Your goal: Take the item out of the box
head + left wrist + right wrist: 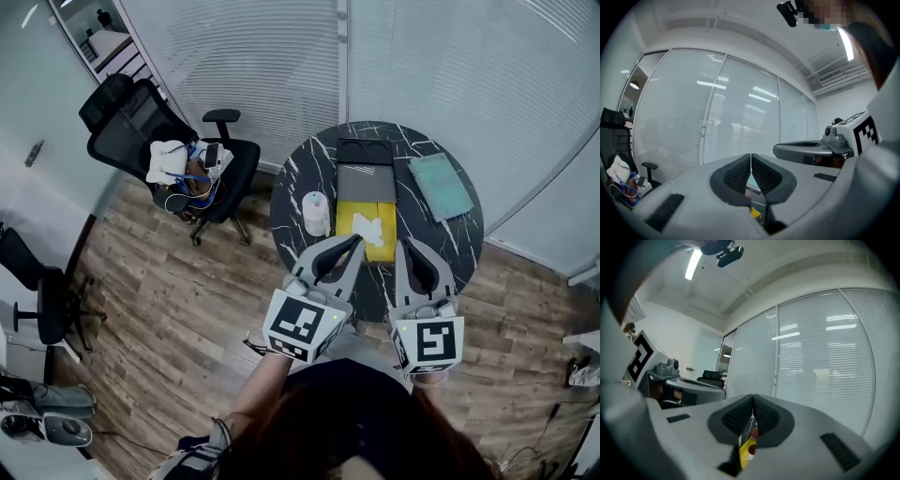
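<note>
An open yellow box (380, 246) lies on the round black marble table (291, 197). A crumpled white item (370, 228) rests inside it. Just behind the box lie a grey flat panel (366, 183) and a black tray-like piece (364, 152). My left gripper (354, 244) hovers at the box's near left corner, shut and empty. My right gripper (405, 246) is at the box's near right edge, also shut and empty. In the left gripper view the left gripper (751, 171) has its pads pressed together. The right gripper (753, 416) shows the same in its own view, with a sliver of yellow box (746, 449) below.
A white roll (317, 214) stands left of the box. A teal pad (440, 186) lies at the table's right. A black office chair (141, 131) holding clothes and small things stands on the wood floor at left. Glass walls with blinds close off the back.
</note>
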